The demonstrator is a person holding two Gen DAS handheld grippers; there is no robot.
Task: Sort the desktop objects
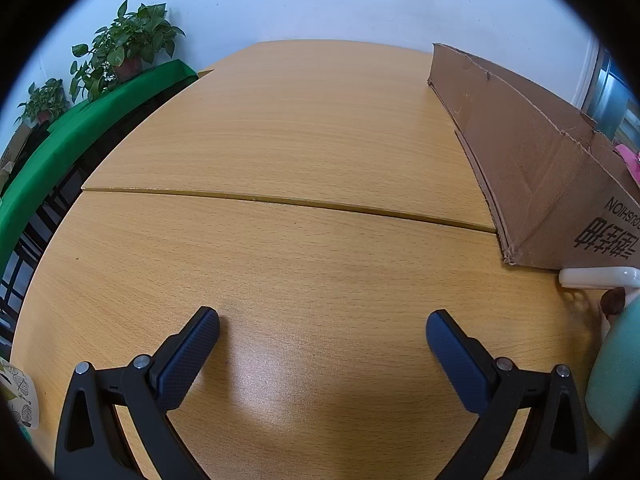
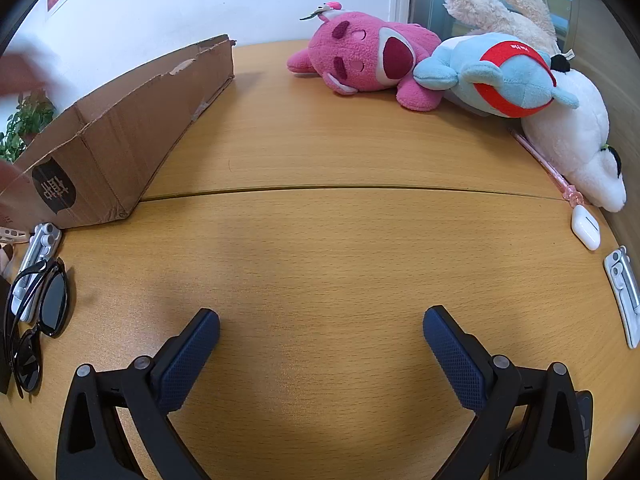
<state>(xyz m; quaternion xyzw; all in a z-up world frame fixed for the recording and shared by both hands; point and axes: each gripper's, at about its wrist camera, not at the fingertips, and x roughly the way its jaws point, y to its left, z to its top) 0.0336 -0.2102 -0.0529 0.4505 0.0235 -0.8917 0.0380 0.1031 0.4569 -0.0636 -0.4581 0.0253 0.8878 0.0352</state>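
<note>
Cardboard box (image 2: 120, 136): open-topped, on the wooden desk (image 2: 320, 240), far left in the right view.
Sunglasses (image 2: 44, 316): black, folded, just before the box.
Plush toys (image 2: 368, 60): piled far right.
Earbud case (image 2: 586, 222): white, beside them.
Left gripper (image 1: 322, 330): jaws wide apart, empty.
Right gripper (image 2: 321, 328): jaws wide apart, empty.

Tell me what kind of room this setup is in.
Probably an office or lab workroom, not a home. Two wooden desks pushed together stand against a plain white wall, potted plants line a green-draped ledge, and a cardboard box stands on the desks, near plush toys.
</note>
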